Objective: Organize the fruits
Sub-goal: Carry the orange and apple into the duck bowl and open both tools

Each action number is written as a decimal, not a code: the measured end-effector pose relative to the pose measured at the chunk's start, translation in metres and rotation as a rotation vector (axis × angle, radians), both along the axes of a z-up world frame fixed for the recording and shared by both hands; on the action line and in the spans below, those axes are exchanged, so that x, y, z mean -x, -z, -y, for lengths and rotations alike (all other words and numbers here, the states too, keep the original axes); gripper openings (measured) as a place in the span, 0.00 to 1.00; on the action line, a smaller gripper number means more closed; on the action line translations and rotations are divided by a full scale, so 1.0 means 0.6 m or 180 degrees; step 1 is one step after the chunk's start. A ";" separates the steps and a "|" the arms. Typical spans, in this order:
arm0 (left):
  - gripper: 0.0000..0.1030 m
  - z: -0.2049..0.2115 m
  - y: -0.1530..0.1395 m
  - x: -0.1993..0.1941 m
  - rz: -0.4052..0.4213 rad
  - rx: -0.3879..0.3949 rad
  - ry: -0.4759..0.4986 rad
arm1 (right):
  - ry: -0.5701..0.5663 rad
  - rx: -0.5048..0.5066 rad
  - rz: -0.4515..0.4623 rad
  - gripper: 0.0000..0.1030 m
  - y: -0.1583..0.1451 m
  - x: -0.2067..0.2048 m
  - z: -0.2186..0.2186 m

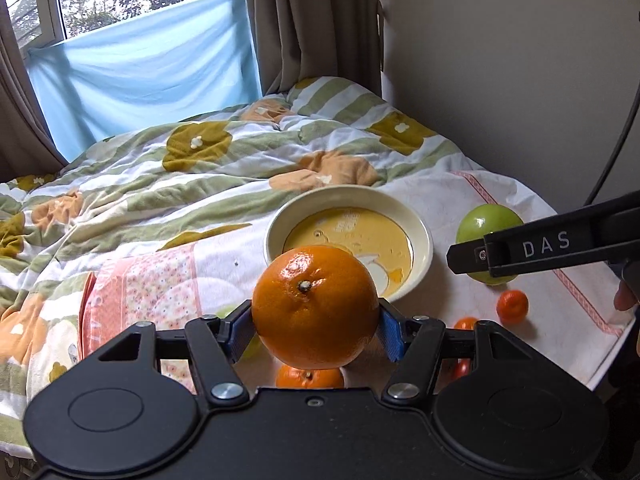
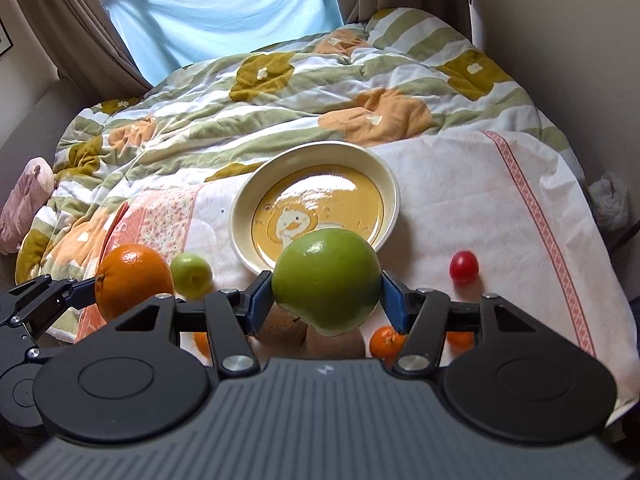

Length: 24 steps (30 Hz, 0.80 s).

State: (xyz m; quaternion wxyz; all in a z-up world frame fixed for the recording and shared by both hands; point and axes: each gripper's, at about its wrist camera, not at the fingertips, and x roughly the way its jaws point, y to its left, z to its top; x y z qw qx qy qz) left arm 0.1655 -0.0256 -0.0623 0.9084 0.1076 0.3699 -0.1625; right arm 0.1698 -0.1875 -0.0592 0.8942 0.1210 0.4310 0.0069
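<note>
My left gripper [image 1: 316, 334] is shut on a large orange [image 1: 315, 306], held above the bed, its blue pads pressing both sides. The same orange [image 2: 134, 286] shows at the left of the right wrist view. My right gripper [image 2: 326, 308] is shut on a big green apple [image 2: 327, 284], also lifted; that apple [image 1: 486, 240] appears behind the right gripper's black finger in the left view. A cream bowl [image 1: 422, 256] [image 2: 240, 224] with a yellow duck picture stands just beyond both fruits, with nothing in it.
On the white cloth lie small tangerines [image 1: 512, 306] [image 2: 386, 342], a small green apple [image 2: 191, 274], a red tomato [image 2: 464, 266] and brown kiwis [image 2: 336, 344]. A flowered quilt [image 2: 280, 92] covers the bed. Walls flank the right side; curtains and a window stand behind.
</note>
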 end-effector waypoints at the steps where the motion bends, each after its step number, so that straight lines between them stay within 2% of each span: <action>1: 0.65 0.009 -0.002 -0.011 0.0010 0.0004 -0.0041 | -0.0037 0.0000 0.0010 0.70 -0.002 -0.013 0.013; 7: 0.65 0.055 0.007 -0.092 -0.0008 0.0008 -0.0325 | -0.0329 0.0038 0.0044 0.70 -0.001 -0.107 0.067; 11: 0.65 0.076 0.032 -0.152 -0.0097 -0.0011 -0.0428 | -0.0504 0.0036 0.0011 0.70 0.016 -0.177 0.088; 17: 0.65 0.093 0.091 -0.239 -0.0257 -0.0131 -0.0386 | -0.0642 0.0028 -0.0100 0.70 0.056 -0.257 0.094; 24: 0.65 0.105 0.148 -0.290 -0.0358 -0.0321 -0.0193 | -0.0560 -0.0003 -0.0219 0.70 0.091 -0.305 0.091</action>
